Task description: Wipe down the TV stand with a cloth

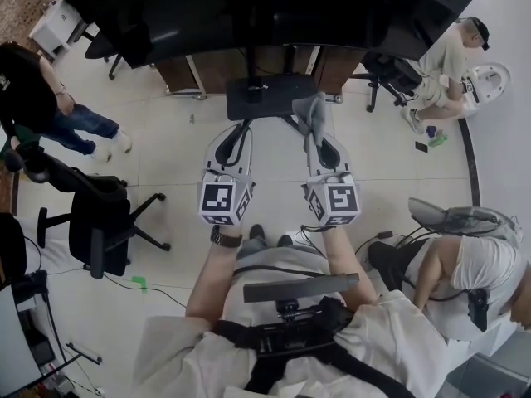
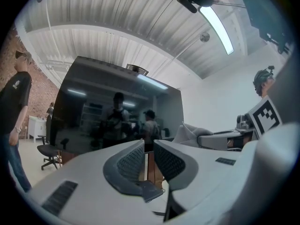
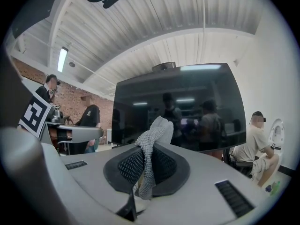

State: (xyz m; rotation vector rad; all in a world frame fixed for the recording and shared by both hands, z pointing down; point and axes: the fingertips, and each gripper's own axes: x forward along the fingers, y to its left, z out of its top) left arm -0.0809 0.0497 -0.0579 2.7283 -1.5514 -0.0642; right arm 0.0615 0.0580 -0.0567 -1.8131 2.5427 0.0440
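Observation:
A big black TV stands on a black stand with a flat base on the floor straight ahead. My right gripper is shut on a grey mesh cloth, which hangs over the base's right end. In the right gripper view the cloth sticks up between the jaws of the right gripper, facing the TV. My left gripper points at the base's left front. The left gripper holds nothing, and its jaws are nearly together with a thin slit between them.
A black office chair stands at the left. A person stands beyond it. One person sits at the far right, and another crouches near my right side. A wooden cabinet is behind the stand. Cables lie on the floor.

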